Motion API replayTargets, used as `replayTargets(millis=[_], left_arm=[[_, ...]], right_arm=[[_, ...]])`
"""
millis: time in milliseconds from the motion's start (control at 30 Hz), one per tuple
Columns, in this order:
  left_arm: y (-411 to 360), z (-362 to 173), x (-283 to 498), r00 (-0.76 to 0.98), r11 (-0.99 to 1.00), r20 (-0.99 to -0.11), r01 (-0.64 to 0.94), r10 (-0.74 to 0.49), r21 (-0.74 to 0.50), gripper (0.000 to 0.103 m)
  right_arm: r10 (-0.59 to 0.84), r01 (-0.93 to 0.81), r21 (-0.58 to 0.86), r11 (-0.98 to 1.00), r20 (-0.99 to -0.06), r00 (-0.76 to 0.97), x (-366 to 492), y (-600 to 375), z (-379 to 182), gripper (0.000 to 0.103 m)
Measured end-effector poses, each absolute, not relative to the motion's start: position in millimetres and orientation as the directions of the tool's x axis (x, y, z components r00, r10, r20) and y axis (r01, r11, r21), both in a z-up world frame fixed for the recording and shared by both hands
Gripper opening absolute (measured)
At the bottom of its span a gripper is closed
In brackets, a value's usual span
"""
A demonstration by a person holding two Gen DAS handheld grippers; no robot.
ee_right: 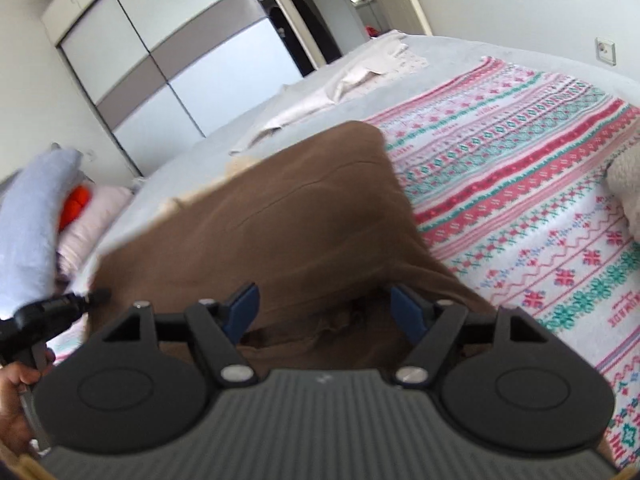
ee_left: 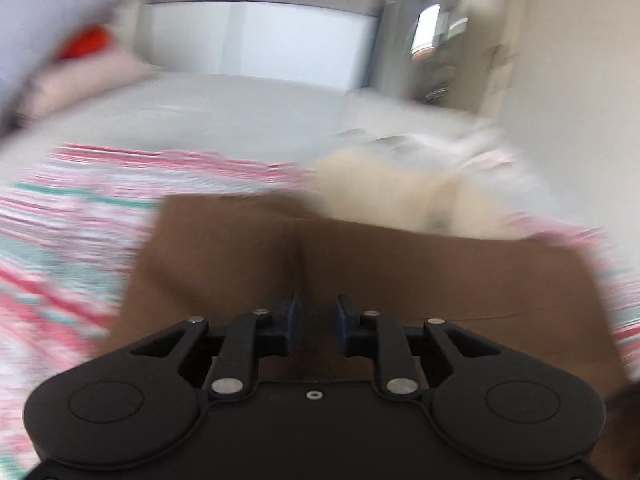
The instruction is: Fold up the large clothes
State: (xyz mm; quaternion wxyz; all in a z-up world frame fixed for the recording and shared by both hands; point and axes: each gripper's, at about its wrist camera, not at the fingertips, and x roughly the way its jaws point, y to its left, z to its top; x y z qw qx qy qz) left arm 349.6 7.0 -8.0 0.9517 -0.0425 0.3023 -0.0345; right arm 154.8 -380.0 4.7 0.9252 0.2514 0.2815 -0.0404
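Observation:
A brown garment (ee_right: pixel 304 216) lies on the patterned blanket (ee_right: pixel 520 184) on the bed, partly folded, with a cream garment's edge (ee_right: pixel 240 166) showing from under its far side. My right gripper (ee_right: pixel 324 312) is open, its blue pads either side of bunched brown cloth, not closed on it. In the blurred left wrist view, my left gripper (ee_left: pixel 316 324) hovers over the brown garment (ee_left: pixel 360 264) with a narrow gap between its pads and nothing in it. The left gripper also shows in the right wrist view (ee_right: pixel 98 294) at the garment's left edge.
A cream garment (ee_left: pixel 404 196) lies beyond the brown one. Light cloth (ee_right: pixel 352 80) is spread on the grey sheet (ee_right: pixel 192 160). Pillows and an orange item (ee_right: pixel 76 204) sit at the left. A wardrobe (ee_right: pixel 160 60) and doorway stand behind. A cream knit item (ee_right: pixel 624 184) lies at the right edge.

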Motion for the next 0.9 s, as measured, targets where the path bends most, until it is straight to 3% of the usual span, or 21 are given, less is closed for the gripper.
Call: replayTargets(millis=[67,133,200,300,433,467,500,633,700,733,767,800,900], left_arm=[[11,-3,337,0.868,0.995,-0.49,0.037,-0.078,-0.094,0.024],[16,1,328,0.878,0.969,-0.426,0.146,-0.219,-0.198,0.024],[11,1,328,0.852,0.931,-0.395,0.255,-0.344,-0.26,0.024],[1,-13,335,0.783,0.888,-0.423,0.365,-0.456,-0.281,0.024],[0,-59,340,0.729,0.898,-0.528,0.386,-0.436,-0.21,0.023],[4,-66,337,0.736,0.892,-0.506,0.392,-0.451,-0.224,0.023],[6,-66,336,0.736,0.89,-0.501,0.39,-0.455,-0.235,0.023],[-1,-58,328,0.756,0.912,-0.514,0.377,-0.405,-0.165,0.024],[-5,-43,318,0.759,0.925,-0.533,0.35,-0.374,-0.151,0.039],[-3,-35,312,0.752,0.923,-0.54,0.354,-0.378,-0.152,0.055],[-1,-28,302,0.749,0.918,-0.538,0.365,-0.387,-0.153,0.061],[2,-20,294,0.75,0.916,-0.533,0.372,-0.393,-0.152,0.068],[16,1,266,0.744,0.917,-0.541,0.366,-0.392,-0.161,0.068]], right_arm=[[0.026,0.235,0.401,0.885,-0.547,0.837,155,-378,8,0.072],[-0.001,0.231,0.381,0.895,-0.517,0.856,155,-377,13,0.07],[-0.02,0.217,0.348,0.912,-0.491,0.871,160,-372,18,0.055],[-0.058,0.202,0.26,0.944,-0.472,0.88,173,-357,19,0.043],[-0.098,0.26,0.227,0.939,-0.545,0.832,196,-361,-8,0.035],[-0.112,0.284,0.211,0.935,-0.586,0.803,201,-367,-19,0.02],[-0.122,0.301,0.196,0.933,-0.615,0.779,204,-371,-29,0.012],[-0.099,0.302,0.245,0.921,-0.602,0.793,198,-378,-26,0.015],[-0.052,0.277,0.295,0.915,-0.593,0.803,187,-382,-14,0.03],[-0.025,0.261,0.322,0.91,-0.587,0.81,180,-384,-6,0.037],[-0.021,0.261,0.336,0.905,-0.576,0.817,170,-387,4,0.05],[-0.033,0.265,0.338,0.903,-0.561,0.827,159,-388,13,0.053],[-0.052,0.269,0.346,0.899,-0.526,0.849,122,-396,39,0.055]])
